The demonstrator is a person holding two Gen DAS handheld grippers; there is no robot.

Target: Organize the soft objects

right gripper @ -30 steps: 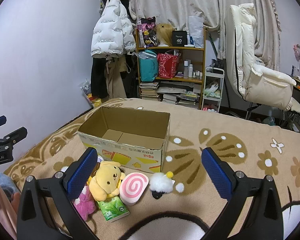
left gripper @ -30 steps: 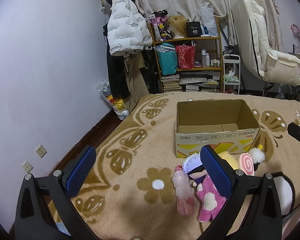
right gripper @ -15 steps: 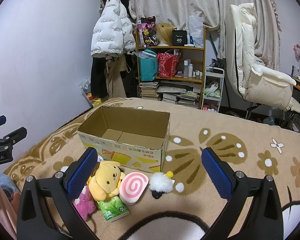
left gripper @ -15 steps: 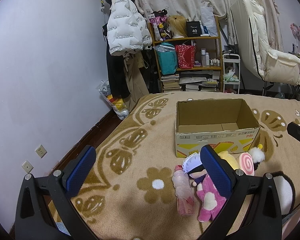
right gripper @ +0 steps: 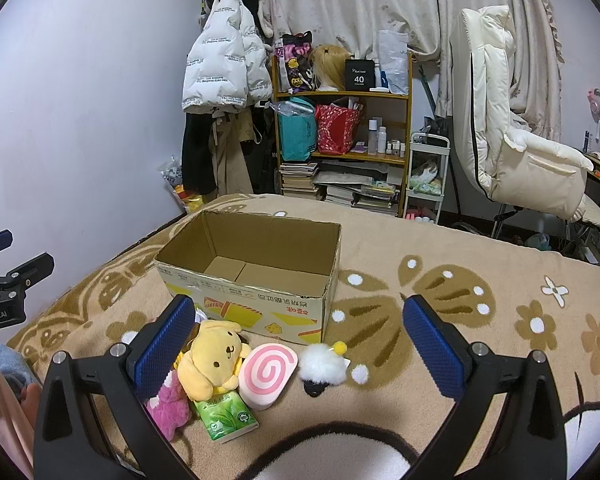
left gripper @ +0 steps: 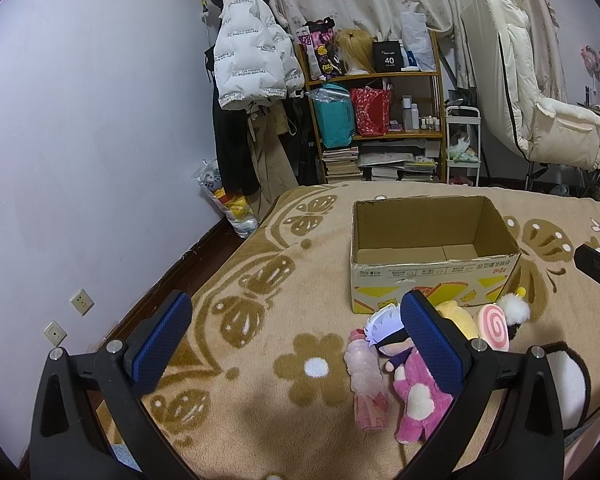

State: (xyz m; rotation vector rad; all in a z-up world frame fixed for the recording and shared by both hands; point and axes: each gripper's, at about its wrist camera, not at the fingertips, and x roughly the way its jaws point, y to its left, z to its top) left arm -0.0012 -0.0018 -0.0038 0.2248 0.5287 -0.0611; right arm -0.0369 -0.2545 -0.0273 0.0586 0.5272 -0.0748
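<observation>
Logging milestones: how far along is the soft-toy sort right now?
Nothing done: the cardboard box shows only bare flaps inside. Nothing in hand: left tongs and right tongs are both open and empty. Still left outside, in front of the box: yellow dog plush, pink swirl cushion, white pompom, pink plush, white-haired doll.

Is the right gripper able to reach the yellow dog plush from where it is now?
Probably yes. The right gripper is open and holds nothing, and the yellow dog plush lies uncovered just ahead, near its left finger. The pink swirl cushion touches the plush's side, so it may be nudged.
</observation>
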